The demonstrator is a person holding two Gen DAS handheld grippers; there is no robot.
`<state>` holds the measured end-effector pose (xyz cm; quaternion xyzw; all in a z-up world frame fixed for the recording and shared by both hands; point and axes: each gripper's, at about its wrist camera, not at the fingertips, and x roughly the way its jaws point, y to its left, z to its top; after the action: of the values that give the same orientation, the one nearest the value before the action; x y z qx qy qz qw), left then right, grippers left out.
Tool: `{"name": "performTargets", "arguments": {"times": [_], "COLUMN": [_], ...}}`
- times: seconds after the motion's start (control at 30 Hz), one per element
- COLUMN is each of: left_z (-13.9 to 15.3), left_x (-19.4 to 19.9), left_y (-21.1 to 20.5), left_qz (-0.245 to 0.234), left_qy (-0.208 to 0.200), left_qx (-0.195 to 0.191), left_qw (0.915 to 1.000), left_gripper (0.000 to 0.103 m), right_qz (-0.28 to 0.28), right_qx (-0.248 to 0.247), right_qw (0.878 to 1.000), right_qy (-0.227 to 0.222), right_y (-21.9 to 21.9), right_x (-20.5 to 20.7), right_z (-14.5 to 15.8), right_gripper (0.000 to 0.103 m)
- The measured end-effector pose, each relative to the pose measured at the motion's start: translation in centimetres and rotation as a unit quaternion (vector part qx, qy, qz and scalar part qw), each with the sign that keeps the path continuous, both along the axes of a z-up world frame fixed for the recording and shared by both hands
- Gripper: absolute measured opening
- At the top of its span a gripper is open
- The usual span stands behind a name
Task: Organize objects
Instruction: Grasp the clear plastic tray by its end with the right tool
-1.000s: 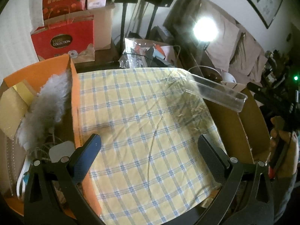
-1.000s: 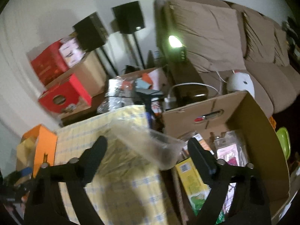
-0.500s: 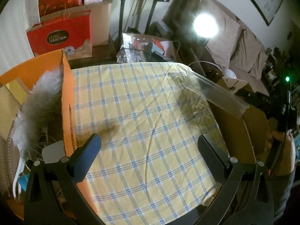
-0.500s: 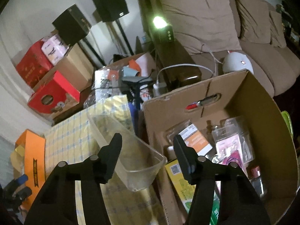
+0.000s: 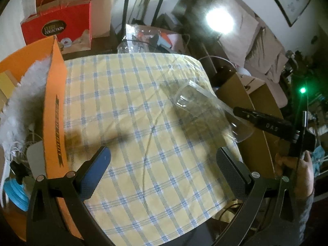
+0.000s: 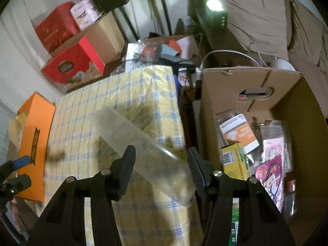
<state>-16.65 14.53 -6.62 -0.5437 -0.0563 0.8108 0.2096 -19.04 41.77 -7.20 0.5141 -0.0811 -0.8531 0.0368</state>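
A long clear plastic container (image 6: pixel 127 131) hangs tilted over the right side of the table with the yellow checked cloth (image 6: pixel 143 94). My right gripper (image 6: pixel 161 153) grips its near end, and the jaws are still closing on it. In the left wrist view the container (image 5: pixel 201 106) slants down toward the cloth (image 5: pixel 133 102), with one of the right gripper's fingers (image 5: pixel 256 116) at its raised end. My left gripper (image 5: pixel 162 151) hovers open above the cloth's near part with nothing between its fingers; it also shows at the right wrist view's left edge (image 6: pixel 20 172).
An orange box (image 5: pixel 54 102) holding a grey feather duster (image 5: pixel 24 102) stands along the table's left side. A cardboard box (image 6: pixel 235 86) full of packaged items sits right of the table. A red gift bag (image 5: pixel 57 26), more boxes and a sofa lie behind.
The right gripper's jaws narrowed around the clear container and came down; the container swung from level above the table's right edge to slanting toward the cloth. The left gripper sank slightly.
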Motion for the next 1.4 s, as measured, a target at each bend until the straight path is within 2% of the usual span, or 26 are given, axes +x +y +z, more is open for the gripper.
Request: {"name": "performTargets", "arguments": {"times": [0.13, 0.23, 0.37, 0.6, 0.7, 0.77, 0.87, 0.9, 0.97, 1.03, 1.13, 1.27, 1.37, 1.4], "left_z": [-0.6, -1.0, -1.5, -1.4, -1.4, -1.4, -1.6, -1.7, -1.9, -2.2, -2.6, -3.4, -4.1, -4.3], "left_x": [0.1, 0.3, 0.5, 0.8, 0.9, 0.9, 0.8, 0.8, 0.9, 0.9, 0.9, 0.8, 1.0, 1.1], "left_y": [0.3, 0.3, 0.3, 0.4, 0.3, 0.2, 0.2, 0.3, 0.5, 0.7, 1.0, 1.5, 2.0, 2.1], "left_qz": [-0.003, -0.004, -0.004, -0.005, -0.003, -0.003, -0.002, -0.001, -0.001, -0.001, -0.002, -0.001, -0.006, -0.008], "left_qy": [-0.007, -0.011, -0.017, -0.018, -0.017, -0.019, -0.024, -0.025, -0.029, -0.034, -0.043, -0.057, -0.064, -0.065], "left_qx": [-0.001, -0.002, 0.000, 0.002, 0.003, 0.006, 0.011, 0.014, 0.018, 0.023, 0.037, 0.050, 0.048, 0.044], "left_qw": [1.0000, 0.9999, 0.9998, 0.9998, 0.9998, 0.9998, 0.9996, 0.9996, 0.9994, 0.9991, 0.9984, 0.9971, 0.9968, 0.9969], "left_gripper": [0.103, 0.103, 0.103, 0.103, 0.103, 0.103, 0.103, 0.103, 0.103, 0.102, 0.102, 0.102, 0.094, 0.088], "right_qz": [0.010, 0.022, 0.052, 0.087, 0.089, 0.086, 0.075, 0.070, 0.064, 0.057, 0.056, 0.065, 0.066, 0.066], "right_qx": [-0.006, -0.018, 0.026, 0.094, 0.124, 0.137, 0.112, 0.093, 0.030, -0.027, -0.079, -0.121, -0.156, -0.161], "right_qw": [1.000, 0.999, 0.998, 0.992, 0.988, 0.987, 0.991, 0.993, 0.998, 0.998, 0.995, 0.990, 0.984, 0.984], "right_qy": [0.001, 0.018, 0.024, 0.011, 0.009, 0.009, 0.006, 0.002, -0.008, -0.019, -0.032, -0.044, -0.048, -0.048], "right_y": [-0.4, -0.7, -2.2, -3.9, -4.0, -3.9, -3.2, -2.8, -2.1, -1.5, -1.5, -2.6, -3.7, -4.1], "right_x": [0.3, 0.9, 1.2, 1.0, 0.7, 0.4, 0.2, 0.0, -0.3, -0.4, -0.4, 0.0, 0.6, 0.9], "right_z": [0.0, 0.7, 0.9, -0.8, -1.4, -1.5, -1.1, -0.9, -0.7, -0.7, -1.0, -1.7, -2.2, -2.2], "right_gripper": [0.054, 0.054, 0.054, 0.053, 0.039, 0.025, 0.016, 0.015, 0.006, 0.006, 0.005, 0.005, 0.005, 0.006]}}
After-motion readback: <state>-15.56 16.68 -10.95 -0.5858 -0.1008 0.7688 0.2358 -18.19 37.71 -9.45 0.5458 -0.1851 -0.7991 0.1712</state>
